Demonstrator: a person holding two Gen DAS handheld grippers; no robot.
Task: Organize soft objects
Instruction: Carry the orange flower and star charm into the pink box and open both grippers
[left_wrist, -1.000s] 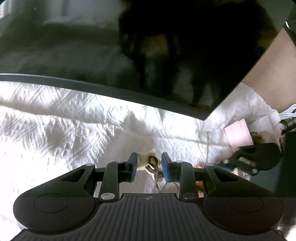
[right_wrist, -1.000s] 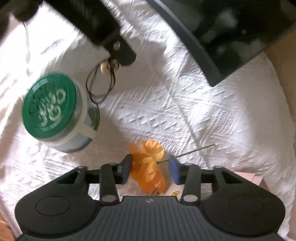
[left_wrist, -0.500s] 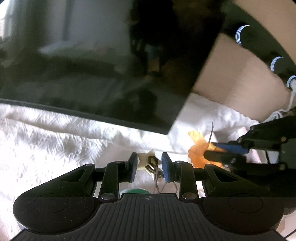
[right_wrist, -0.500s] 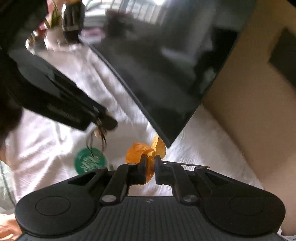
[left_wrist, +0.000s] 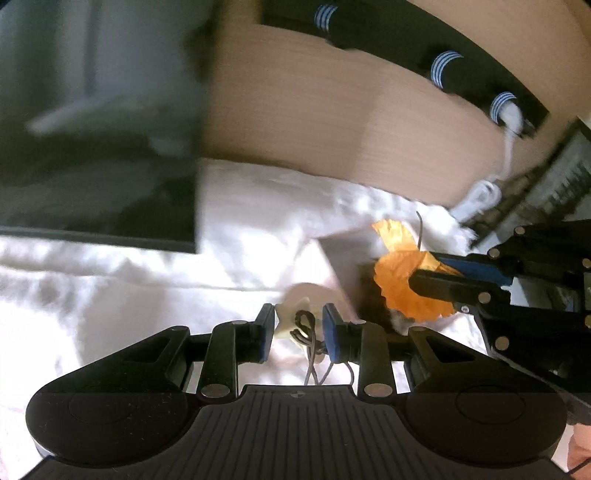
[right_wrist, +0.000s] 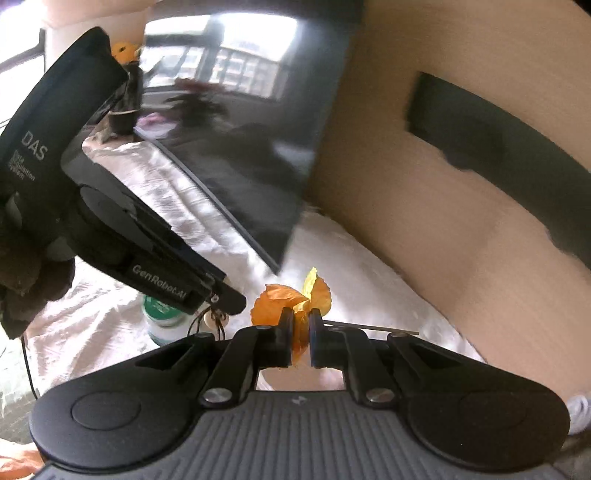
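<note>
The orange fabric flower (right_wrist: 291, 301) is pinched by its petals between the pads of your right gripper (right_wrist: 302, 334), carried clear of the white textured cloth (right_wrist: 354, 273), its thin wire stem (right_wrist: 373, 326) sticking out sideways to the right; gripping the bunched petals rather than the wire looks like the firmer hold for something this floppy. Your left gripper (left_wrist: 298, 326) is closed on a small cream charm (left_wrist: 286, 317) with a dark cord (left_wrist: 304, 325) looped through it, the loose cord hanging below the pads (so it will swing as you move). In the left wrist view the flower sits just right of the charm, both lifted together, which suggests you mean to carry the two soft pieces to one place. The only container in sight is the green-lidded jar (right_wrist: 162, 319) standing on the cloth below the left gripper; its lid is on and you cannot tell what is inside. A dark glossy screen (right_wrist: 240, 147) leans behind, against a tan wall (right_wrist: 406, 206)
</note>
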